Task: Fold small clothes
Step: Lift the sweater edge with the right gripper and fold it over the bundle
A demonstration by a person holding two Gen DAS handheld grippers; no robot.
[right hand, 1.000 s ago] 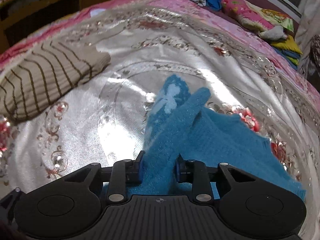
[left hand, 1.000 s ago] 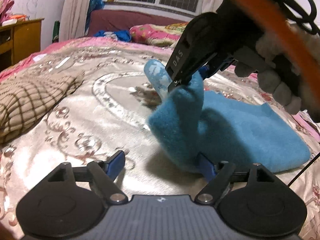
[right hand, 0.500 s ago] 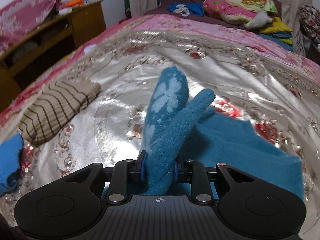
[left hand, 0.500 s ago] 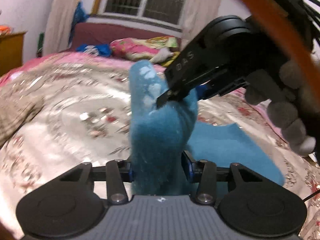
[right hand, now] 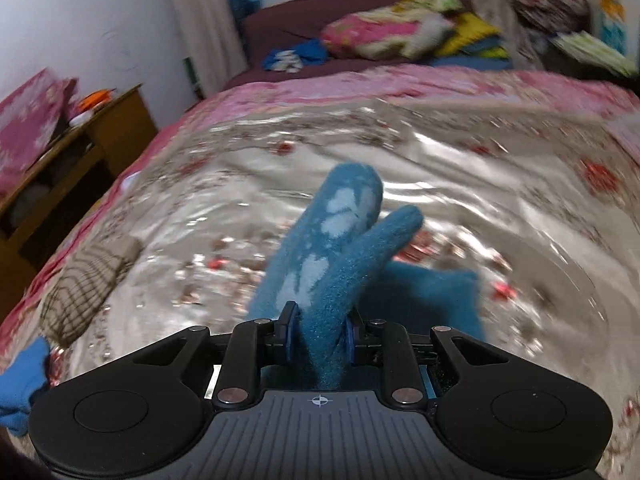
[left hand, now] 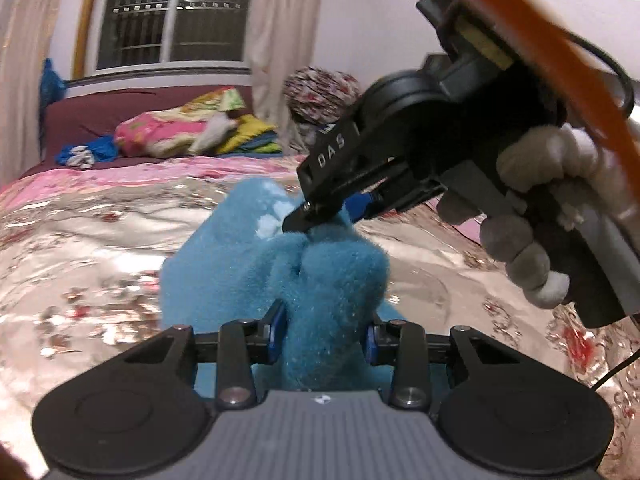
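Observation:
A fuzzy blue garment with pale patches point(left hand: 320, 276) is lifted off the bed. My left gripper point(left hand: 323, 338) is shut on a bunched part of it. My right gripper point(right hand: 318, 334) is shut on another part; in the left wrist view its black body with a gloved hand reaches in from the upper right, with the right gripper point(left hand: 304, 218) pinching the cloth's top. In the right wrist view the blue garment point(right hand: 340, 240) stands up in two lobes, and its rest trails down right toward the bedspread.
A shiny silver and pink floral bedspread point(right hand: 480, 168) covers the bed. A brown checked folded cloth point(right hand: 80, 284) lies at left, another blue item point(right hand: 20, 384) at the far left edge. A wooden cabinet point(right hand: 80, 148) stands left. Pillows and clothes point(left hand: 188, 128) sit at the headboard.
My left gripper, open a second ago, has shut on the blue garment. Both grippers have lifted it higher off the bedspread, and the views have tilted up toward the headboard.

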